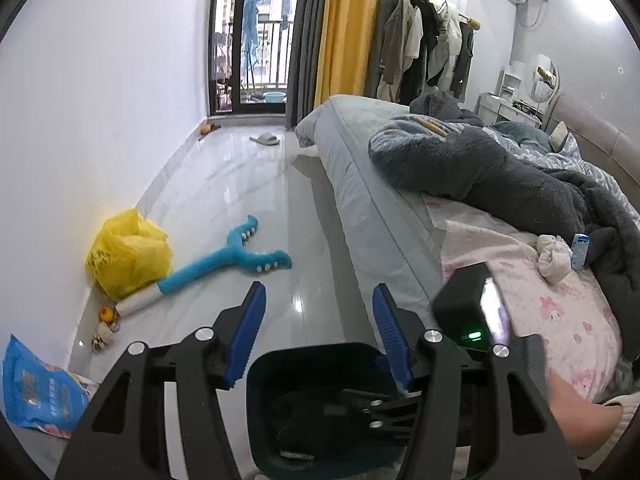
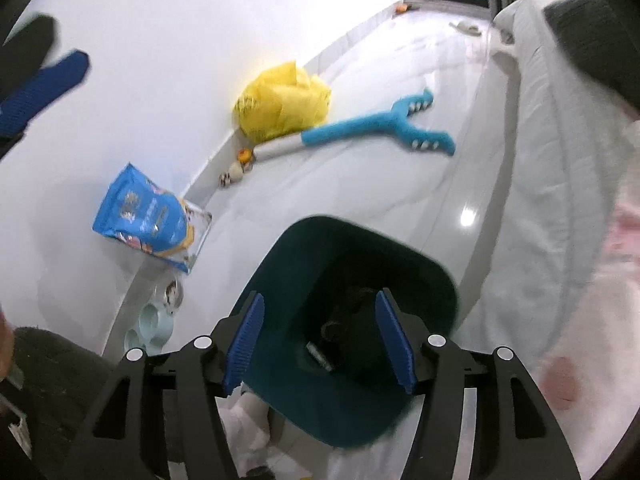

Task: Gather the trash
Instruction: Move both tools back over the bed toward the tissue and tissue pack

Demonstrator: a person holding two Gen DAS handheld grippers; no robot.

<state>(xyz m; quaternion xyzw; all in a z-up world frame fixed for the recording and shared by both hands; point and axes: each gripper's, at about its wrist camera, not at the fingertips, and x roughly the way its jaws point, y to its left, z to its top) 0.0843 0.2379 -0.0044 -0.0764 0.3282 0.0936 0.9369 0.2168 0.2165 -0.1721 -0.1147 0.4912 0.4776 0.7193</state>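
Observation:
A dark teal trash bin [image 1: 312, 350] stands on the floor beside the bed, right under both grippers. In the right wrist view the bin [image 2: 332, 228] holds dark items and a small wrapper. My right gripper [image 2: 320, 332] hovers above its mouth, open, with nothing between the blue pads. My left gripper [image 1: 318, 312] is open and empty too, above the bin's rim. On the bed's pink sheet lie a crumpled white tissue [image 1: 554, 258] and a small blue carton [image 1: 580, 250]. The left gripper's blue finger [image 2: 48, 80] shows at the upper left of the right wrist view.
A yellow plastic bag [image 1: 128, 256], a blue plush toy [image 1: 240, 256] and a blue food bag [image 2: 148, 216] lie on the floor by the wall, with small bits [image 1: 106, 326] nearby. A slipper [image 1: 265, 139] lies farther off. The bed [image 1: 380, 208] carries a dark blanket [image 1: 500, 180].

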